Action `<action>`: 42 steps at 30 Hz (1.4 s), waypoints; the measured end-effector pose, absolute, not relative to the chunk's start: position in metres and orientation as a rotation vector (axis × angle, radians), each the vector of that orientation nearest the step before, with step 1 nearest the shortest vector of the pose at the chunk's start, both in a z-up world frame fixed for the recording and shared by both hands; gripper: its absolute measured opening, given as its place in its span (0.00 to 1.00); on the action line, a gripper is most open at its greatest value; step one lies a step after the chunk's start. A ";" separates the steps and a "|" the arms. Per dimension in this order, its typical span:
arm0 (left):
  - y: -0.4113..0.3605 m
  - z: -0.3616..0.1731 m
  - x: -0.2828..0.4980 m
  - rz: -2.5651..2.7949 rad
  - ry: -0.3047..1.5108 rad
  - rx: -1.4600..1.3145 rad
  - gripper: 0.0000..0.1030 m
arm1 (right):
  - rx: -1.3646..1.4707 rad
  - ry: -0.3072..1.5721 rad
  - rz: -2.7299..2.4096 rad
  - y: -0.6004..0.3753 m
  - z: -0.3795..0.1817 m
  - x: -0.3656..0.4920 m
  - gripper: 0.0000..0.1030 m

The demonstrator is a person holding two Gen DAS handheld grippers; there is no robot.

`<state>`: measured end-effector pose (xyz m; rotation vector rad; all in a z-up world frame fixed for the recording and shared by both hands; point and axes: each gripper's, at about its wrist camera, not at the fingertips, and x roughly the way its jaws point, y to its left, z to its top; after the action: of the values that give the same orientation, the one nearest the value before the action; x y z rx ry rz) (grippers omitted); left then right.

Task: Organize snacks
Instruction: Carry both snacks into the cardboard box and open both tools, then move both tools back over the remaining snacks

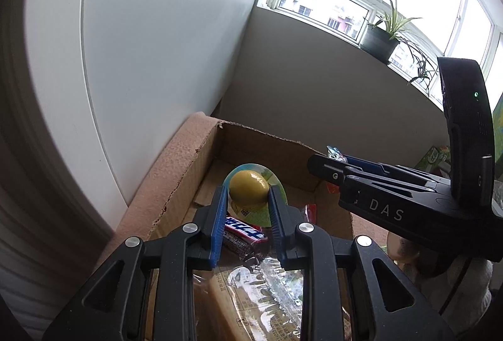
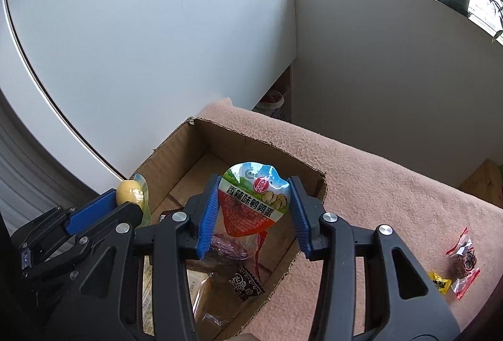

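Note:
My left gripper (image 1: 248, 193) is shut on a packaged yellow egg snack (image 1: 248, 188), held above the open cardboard box (image 1: 188, 165). That same egg snack (image 2: 130, 190) shows at the left of the right wrist view, in the left gripper (image 2: 125, 199). My right gripper (image 2: 254, 199) is shut on a quail-egg pouch (image 2: 254, 199) with a red and green label, also over the box (image 2: 283, 158). In the left wrist view the right gripper (image 1: 333, 163) reaches in from the right. Inside the box lie a blue-and-red candy bar (image 1: 245, 231), clear-wrapped packs (image 1: 261, 290) and a dark wrapped candy (image 2: 246, 281).
The box sits on a pink cloth-covered surface (image 2: 393, 184). Loose snacks lie on the cloth at right: a red-edged clear packet (image 2: 462, 259) and a yellow candy (image 2: 440, 281). White walls stand close behind. A potted plant (image 1: 382, 37) is on the windowsill.

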<state>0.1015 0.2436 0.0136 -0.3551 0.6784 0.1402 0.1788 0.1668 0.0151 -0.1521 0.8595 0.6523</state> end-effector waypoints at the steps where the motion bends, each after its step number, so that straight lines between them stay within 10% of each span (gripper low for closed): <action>1: 0.244 0.013 0.102 0.143 0.680 -0.357 0.24 | -0.148 0.864 0.651 0.167 0.014 0.180 0.43; 4: 0.249 0.013 0.103 0.149 0.681 -0.372 0.26 | -0.148 0.864 0.648 0.167 0.014 0.181 0.44; 7: 0.250 0.014 0.102 0.159 0.671 -0.377 0.27 | -0.152 0.839 0.638 0.164 0.018 0.179 0.66; 11: 0.250 0.014 0.101 0.173 0.666 -0.384 0.56 | -0.152 0.816 0.630 0.161 0.024 0.177 0.72; 15: 0.250 0.015 0.099 0.179 0.664 -0.377 0.59 | -0.141 0.794 0.618 0.155 0.027 0.175 0.86; 42: 0.167 0.031 0.063 0.052 0.623 -0.358 0.62 | -0.063 0.757 0.506 -0.020 0.057 0.110 0.86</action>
<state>0.0628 0.1671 0.0312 -0.3577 0.6225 0.0521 0.1096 -0.0203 0.0567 -0.0627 0.7574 0.5060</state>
